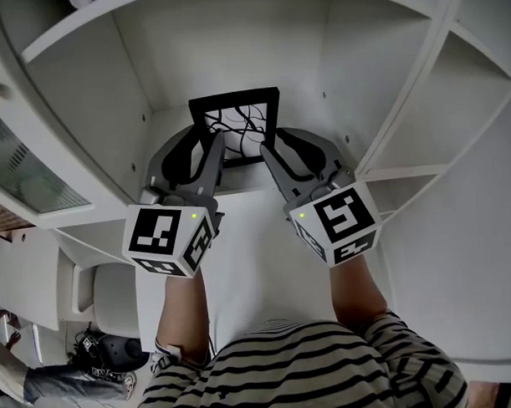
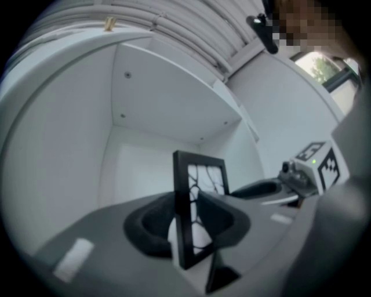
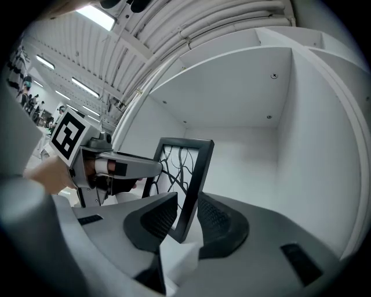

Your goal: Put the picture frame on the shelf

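Note:
A black picture frame (image 1: 235, 98) with a branching line drawing stands upright inside a white shelf compartment (image 1: 253, 241). My left gripper (image 1: 209, 142) grips the frame's left edge and my right gripper (image 1: 278, 141) its right edge. In the left gripper view the frame (image 2: 184, 203) sits edge-on between the jaws of that gripper (image 2: 188, 225), pads against it, with the right gripper (image 2: 272, 189) beyond. In the right gripper view the frame (image 3: 195, 180) is pinched between the ribbed pads of that gripper (image 3: 186, 216), and the left gripper (image 3: 124, 166) reaches in from the left.
White side walls and a top board close the compartment (image 3: 301, 145). More open compartments lie to the right (image 1: 420, 135). A glass-fronted cabinet (image 1: 20, 169) is at the left. A person's leg and dark shoes (image 1: 106, 353) are on the floor at lower left.

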A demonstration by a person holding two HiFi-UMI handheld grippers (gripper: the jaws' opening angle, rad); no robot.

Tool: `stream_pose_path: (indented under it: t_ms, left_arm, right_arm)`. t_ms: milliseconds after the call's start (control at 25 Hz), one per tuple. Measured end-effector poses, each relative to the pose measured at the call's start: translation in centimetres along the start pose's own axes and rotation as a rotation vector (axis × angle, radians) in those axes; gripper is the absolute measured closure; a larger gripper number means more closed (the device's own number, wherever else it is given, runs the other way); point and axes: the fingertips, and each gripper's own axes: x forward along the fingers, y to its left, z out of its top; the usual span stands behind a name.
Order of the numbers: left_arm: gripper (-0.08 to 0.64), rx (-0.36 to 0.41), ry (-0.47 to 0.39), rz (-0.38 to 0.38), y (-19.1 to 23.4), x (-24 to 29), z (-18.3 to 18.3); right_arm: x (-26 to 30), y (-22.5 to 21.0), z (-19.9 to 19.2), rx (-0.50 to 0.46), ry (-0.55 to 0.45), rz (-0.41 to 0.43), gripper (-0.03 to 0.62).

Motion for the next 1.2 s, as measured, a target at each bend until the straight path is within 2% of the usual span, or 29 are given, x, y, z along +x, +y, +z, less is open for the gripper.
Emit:
stream_pose_path:
  t_ms: [600, 880, 1200]
  left_arm:
    - [0.433, 0.080, -0.024, 0.093, -0.12, -0.14, 0.05]
    - [0.387, 0.122, -0.004, 0.093, -0.63, 0.02, -0.41]
    - [0.385, 0.125, -0.013, 0.089, -0.69, 0.02, -0.36]
  right_arm:
    - [0.19, 0.04, -0.30, -0.072, 0.040, -0.035, 0.514]
    - [0.25, -0.02, -0.45, -0.082, 0.035, -0.038, 0.514]
    - [0.42, -0.11, -0.76, -0.088, 0.041, -0.044, 0.514]
